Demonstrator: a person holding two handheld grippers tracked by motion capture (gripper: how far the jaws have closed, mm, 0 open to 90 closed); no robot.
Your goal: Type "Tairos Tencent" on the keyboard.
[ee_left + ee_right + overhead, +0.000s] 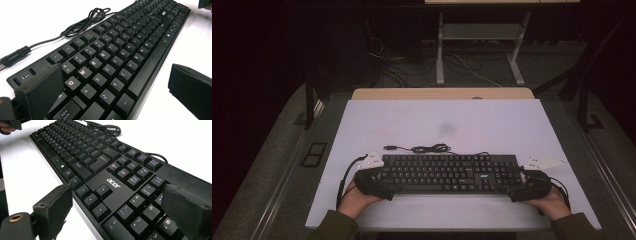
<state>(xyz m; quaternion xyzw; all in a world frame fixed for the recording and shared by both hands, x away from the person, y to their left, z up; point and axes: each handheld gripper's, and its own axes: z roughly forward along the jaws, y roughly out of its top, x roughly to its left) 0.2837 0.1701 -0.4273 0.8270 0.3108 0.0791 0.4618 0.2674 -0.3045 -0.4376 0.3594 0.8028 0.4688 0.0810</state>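
Black keyboard (447,172) between spread left claw (374,182) and right claw (527,187), coiled cable (429,148) behind

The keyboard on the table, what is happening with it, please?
A person holds a gripper at each end of a black keyboard on the white table. The left gripper and the right gripper both have their jaws spread across the keyboard's ends, front to back. Neither clearly presses on it yet. The keyboard lies flat, its cable coiled behind it.
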